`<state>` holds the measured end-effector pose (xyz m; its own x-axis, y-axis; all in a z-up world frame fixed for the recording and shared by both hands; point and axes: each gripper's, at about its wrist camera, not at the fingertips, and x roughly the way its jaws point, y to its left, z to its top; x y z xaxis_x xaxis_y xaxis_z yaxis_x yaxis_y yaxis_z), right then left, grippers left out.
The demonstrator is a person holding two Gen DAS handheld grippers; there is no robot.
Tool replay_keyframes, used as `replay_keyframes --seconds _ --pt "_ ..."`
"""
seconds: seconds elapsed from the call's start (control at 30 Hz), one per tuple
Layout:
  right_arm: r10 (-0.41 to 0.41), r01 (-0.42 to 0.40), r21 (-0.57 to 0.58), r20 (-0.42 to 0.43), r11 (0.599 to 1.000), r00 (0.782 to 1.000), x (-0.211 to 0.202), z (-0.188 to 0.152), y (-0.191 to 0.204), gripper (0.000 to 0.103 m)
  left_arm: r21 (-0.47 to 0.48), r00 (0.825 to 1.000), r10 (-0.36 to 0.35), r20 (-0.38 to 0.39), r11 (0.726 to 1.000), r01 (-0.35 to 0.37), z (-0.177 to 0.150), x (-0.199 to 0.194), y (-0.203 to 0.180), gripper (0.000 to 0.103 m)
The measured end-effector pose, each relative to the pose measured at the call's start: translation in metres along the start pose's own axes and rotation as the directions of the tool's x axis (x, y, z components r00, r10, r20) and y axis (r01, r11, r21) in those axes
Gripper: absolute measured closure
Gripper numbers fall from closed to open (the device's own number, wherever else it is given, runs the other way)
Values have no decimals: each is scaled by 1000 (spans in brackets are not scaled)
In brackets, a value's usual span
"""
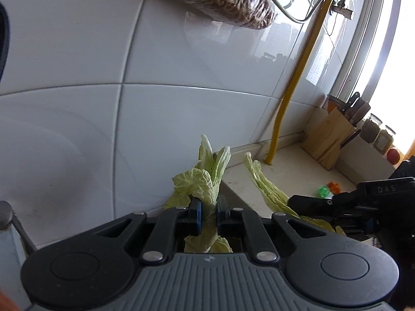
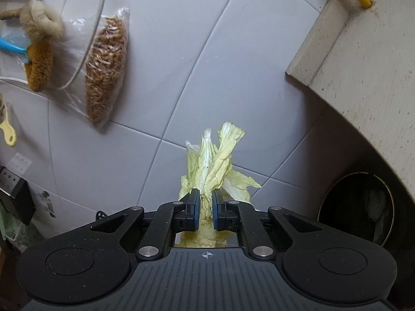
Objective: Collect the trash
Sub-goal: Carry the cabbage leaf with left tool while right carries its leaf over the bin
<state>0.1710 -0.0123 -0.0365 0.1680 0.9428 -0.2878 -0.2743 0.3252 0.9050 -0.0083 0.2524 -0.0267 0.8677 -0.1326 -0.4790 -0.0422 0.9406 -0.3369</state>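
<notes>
Left tongs (image 1: pixel 207 213) and right tongs (image 2: pixel 205 208) each pinch pale green cabbage leaves (image 1: pixel 205 178); deposit in the dark round bin (image 2: pixel 358 207) remains; small green and orange scraps (image 1: pixel 328 189) stay on the speckled stone counter (image 1: pixel 293 168)

Pale green cabbage leaves (image 2: pixel 207 171); yellow hose (image 1: pixel 298 77); white tiles (image 1: pixel 77 51).

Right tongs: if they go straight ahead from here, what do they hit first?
Most likely the white tiled wall. The right tongs are shut on cabbage leaves, whose tips lead and would touch first. The dark bin opening sits off to the right, out of line. Depth to the wall is unclear.
</notes>
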Motion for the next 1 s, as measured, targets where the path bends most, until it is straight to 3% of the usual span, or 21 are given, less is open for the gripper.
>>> replay_keyframes --seconds 0.47,1.0 --pt "-65 65 0 0 998 998 20 -12 -2 90 1 999 33 42 999 -33 -6 -2 27 93" --pt "-159 160 47 -19 986 987 33 -14 -29 90 15 992 74 -98 997 -72 -22 34 31 93"
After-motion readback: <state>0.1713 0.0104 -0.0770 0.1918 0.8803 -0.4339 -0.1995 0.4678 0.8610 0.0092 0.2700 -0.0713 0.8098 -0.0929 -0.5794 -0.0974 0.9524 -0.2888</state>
